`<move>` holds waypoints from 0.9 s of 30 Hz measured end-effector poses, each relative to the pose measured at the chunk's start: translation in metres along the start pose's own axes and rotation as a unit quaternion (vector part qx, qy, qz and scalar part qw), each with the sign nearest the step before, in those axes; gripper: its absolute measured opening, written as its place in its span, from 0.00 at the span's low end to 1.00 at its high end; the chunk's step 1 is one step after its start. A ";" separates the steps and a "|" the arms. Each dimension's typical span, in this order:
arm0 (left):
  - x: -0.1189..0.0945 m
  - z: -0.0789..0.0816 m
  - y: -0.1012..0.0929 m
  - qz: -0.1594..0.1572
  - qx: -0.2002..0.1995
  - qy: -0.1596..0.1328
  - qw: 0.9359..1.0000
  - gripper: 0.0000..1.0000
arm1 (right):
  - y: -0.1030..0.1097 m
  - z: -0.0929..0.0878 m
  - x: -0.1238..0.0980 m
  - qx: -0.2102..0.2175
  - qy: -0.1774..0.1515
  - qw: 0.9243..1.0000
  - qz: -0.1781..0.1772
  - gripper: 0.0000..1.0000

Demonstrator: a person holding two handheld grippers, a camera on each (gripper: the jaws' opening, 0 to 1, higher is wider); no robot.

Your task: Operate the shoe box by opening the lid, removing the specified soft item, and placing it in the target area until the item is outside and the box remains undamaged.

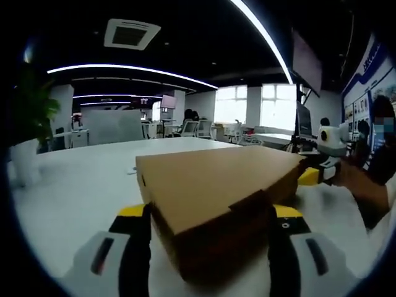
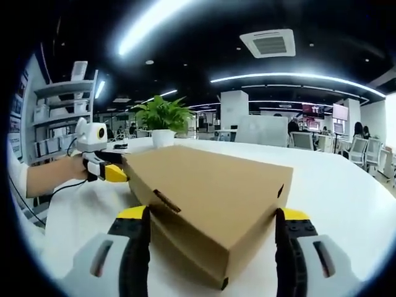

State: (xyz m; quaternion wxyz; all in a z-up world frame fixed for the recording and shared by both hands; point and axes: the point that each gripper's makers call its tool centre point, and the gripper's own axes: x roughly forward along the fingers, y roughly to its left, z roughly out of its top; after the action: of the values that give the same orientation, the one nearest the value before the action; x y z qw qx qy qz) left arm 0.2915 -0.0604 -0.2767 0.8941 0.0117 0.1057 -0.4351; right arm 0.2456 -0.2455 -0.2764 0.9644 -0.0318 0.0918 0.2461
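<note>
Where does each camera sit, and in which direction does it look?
Left gripper view: rides on the left gripper, looks along its open jaws at one end of the closed shoe box; the right gripper and a hand show at right.
Right gripper view: rides on the right gripper, faces the opposite end of the box; the left gripper and a forearm show at left.
Shared: box, white table, both grippers.

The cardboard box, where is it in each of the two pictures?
Left gripper view: the cardboard box sits low in the middle, lid closed, between that gripper's jaws.
Right gripper view: the box sits low in the middle, between that gripper's jaws.
Shared landmark: the white table under it.
</note>
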 end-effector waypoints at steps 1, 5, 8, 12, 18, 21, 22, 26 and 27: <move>-0.001 0.000 -0.001 0.002 -0.001 0.000 1.000 0.79 | 0.001 0.000 0.000 0.001 -0.001 1.000 0.000 0.84; -0.004 -0.002 -0.002 0.010 -0.005 -0.009 1.000 0.79 | 0.002 0.001 0.000 0.002 0.003 1.000 0.000 0.84; -0.007 -0.002 -0.007 0.016 -0.006 -0.012 1.000 0.78 | 0.003 0.000 -0.001 0.001 0.002 1.000 0.005 0.84; -0.013 -0.004 -0.011 0.026 -0.009 -0.014 1.000 0.78 | 0.003 -0.001 0.000 0.003 -0.003 1.000 0.011 0.84; -0.016 -0.004 -0.017 0.031 -0.008 -0.011 0.999 0.78 | 0.005 -0.001 -0.003 -0.001 -0.003 1.000 0.016 0.83; -0.021 -0.006 -0.021 0.037 -0.009 -0.013 0.999 0.78 | 0.006 -0.001 -0.004 -0.002 -0.007 1.000 0.020 0.83; -0.022 -0.007 -0.022 0.038 -0.009 -0.013 0.999 0.78 | 0.006 -0.001 -0.003 -0.001 -0.007 1.000 0.021 0.84; -0.021 -0.006 -0.022 0.040 -0.010 -0.015 0.999 0.78 | 0.008 -0.001 -0.003 -0.002 -0.004 1.000 0.021 0.83; -0.022 -0.006 -0.024 0.042 -0.010 -0.013 0.999 0.78 | 0.008 -0.001 -0.004 -0.003 -0.003 1.000 0.021 0.83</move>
State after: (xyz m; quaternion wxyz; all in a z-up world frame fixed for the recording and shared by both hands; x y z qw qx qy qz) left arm 0.2591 -0.0576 -0.2766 0.9131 0.0016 0.0975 -0.3960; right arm 0.2385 -0.2406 -0.2764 0.9593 -0.0323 0.0885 0.2663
